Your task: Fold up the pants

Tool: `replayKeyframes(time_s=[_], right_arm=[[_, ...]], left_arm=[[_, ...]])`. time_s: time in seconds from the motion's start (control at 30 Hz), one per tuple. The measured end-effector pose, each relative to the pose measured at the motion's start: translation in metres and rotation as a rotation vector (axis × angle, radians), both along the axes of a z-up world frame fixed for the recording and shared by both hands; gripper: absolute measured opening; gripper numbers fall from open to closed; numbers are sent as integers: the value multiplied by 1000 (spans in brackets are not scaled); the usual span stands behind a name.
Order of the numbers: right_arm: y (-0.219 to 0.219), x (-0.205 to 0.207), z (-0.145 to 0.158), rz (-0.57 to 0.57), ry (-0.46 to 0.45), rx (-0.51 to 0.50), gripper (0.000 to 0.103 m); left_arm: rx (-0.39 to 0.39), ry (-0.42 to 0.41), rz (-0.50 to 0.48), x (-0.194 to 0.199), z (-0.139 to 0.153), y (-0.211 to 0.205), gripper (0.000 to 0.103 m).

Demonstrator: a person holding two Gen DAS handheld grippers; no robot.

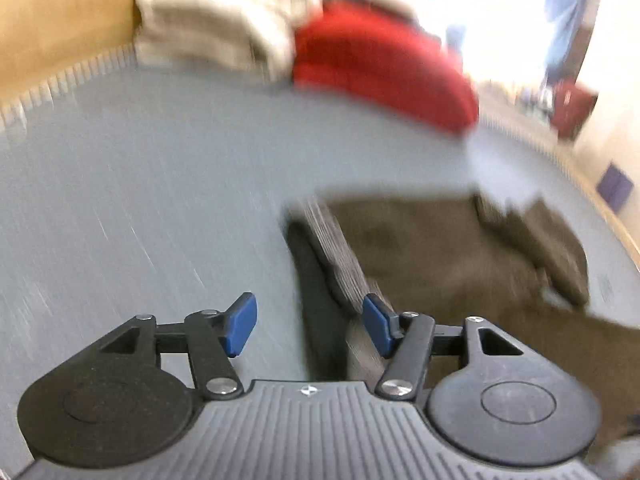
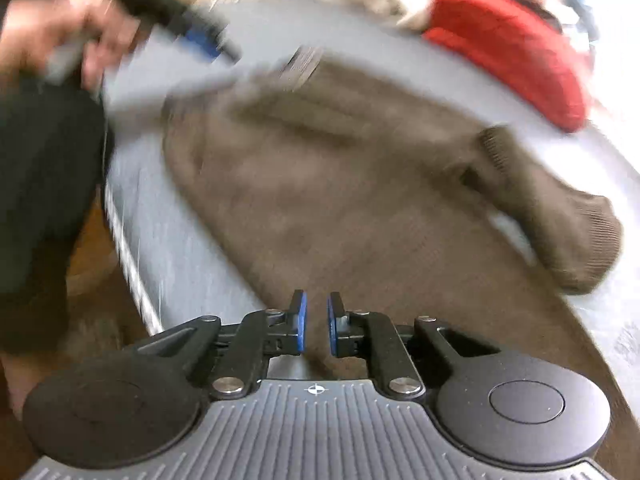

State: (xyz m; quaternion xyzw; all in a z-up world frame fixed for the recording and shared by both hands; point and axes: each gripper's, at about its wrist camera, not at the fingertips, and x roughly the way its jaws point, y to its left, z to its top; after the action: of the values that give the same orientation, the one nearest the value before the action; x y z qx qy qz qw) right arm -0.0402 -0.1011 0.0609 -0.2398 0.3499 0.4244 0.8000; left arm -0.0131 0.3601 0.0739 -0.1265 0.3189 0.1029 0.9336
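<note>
Brown knit pants [image 2: 340, 184] lie folded on a grey mat [image 2: 192, 264], ribbed cuffs [image 2: 576, 240] at the right, waistband [image 2: 304, 64] at the far end. In the left wrist view the pants [image 1: 440, 248] lie right of centre with the ribbed waistband [image 1: 340, 256] running toward the gripper. My left gripper [image 1: 310, 324] is open and empty above the mat beside the waistband. It also shows blurred in the right wrist view [image 2: 200, 36], held by a hand. My right gripper [image 2: 316, 326] hovers over the near edge of the pants, jaws nearly closed with a small gap, holding nothing.
A folded red garment [image 1: 380, 64] and a beige stack [image 1: 212, 28] lie at the far side of the mat [image 1: 140, 180]. The red garment [image 2: 516, 52] is also in the right wrist view. The person's dark-clothed body [image 2: 44, 184] is at the left, by the mat's edge.
</note>
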Motion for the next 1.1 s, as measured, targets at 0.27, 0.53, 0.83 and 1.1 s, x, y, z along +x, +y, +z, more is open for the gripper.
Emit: replayKeyframes(time_s=[0.27,0.53,0.83,1.1], right_arm=[[-151,42,99,-560,-17,396,12],[-272,23,112,-990,-6,542,12],[-267,41,97,-1055,32,547,12],[-224,78,110,-905,60,608,12]], left_arm=[[177,-307,14,-17,28,141,65],[472,-171,146,-19,1,271,65],[262,-160,262,-50,-35,306,65],[282,-291,-15,-43,20,148,75]])
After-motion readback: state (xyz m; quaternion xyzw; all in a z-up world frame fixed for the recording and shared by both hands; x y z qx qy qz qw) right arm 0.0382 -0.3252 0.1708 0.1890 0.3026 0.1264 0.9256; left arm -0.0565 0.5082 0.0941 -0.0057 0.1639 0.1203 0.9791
